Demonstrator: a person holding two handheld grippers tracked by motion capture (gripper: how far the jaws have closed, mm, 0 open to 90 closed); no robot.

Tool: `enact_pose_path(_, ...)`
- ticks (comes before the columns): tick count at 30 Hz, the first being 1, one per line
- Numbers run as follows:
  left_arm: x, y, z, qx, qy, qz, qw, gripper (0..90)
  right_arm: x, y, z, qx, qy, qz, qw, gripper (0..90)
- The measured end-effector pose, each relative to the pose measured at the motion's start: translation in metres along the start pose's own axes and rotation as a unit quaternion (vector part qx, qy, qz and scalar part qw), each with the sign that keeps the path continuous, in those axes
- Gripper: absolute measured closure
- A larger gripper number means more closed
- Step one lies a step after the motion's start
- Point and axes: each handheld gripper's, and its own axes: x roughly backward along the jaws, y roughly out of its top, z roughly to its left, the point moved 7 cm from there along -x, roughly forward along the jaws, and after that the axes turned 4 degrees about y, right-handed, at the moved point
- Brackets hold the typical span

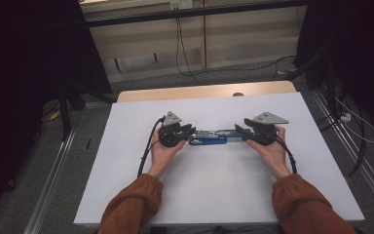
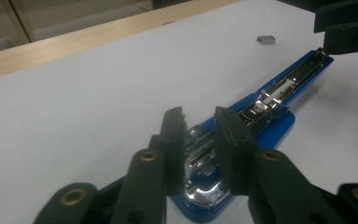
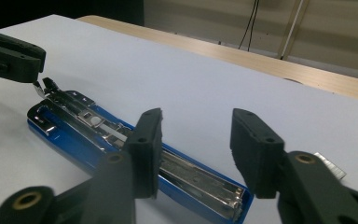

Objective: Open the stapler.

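Stapler [image 1: 207, 137]: one, blue, opened flat; staple strip [image 2: 266, 39]: one; left tongs [image 2: 200, 123], right tongs [image 3: 196, 126]: two, both spread

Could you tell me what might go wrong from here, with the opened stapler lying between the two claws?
1. The left claw straddles the blue stapler at its hinge end without clearly clamping it, so the stapler may slide on the smooth white table.
2. The staple strip lies loose nearby; a sweep of the right claw could knock it away.
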Motion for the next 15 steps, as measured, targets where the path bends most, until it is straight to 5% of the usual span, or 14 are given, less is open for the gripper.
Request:
enact_pose_path(11,0.0055,0.0023,0.0041,0.012,0.023,0.003,0.9997,30.5,0.0005,0.0031,-0.0014,-0.024,0.010,-0.012,0.9996,22.5)
enact_pose_path(15,0.0089,0.0001,0.0066,0.002,0.036,0.018,0.9992,20.0,0.0015,0.0044,-0.0008,-0.028,0.017,-0.015,0.9994,13.5)
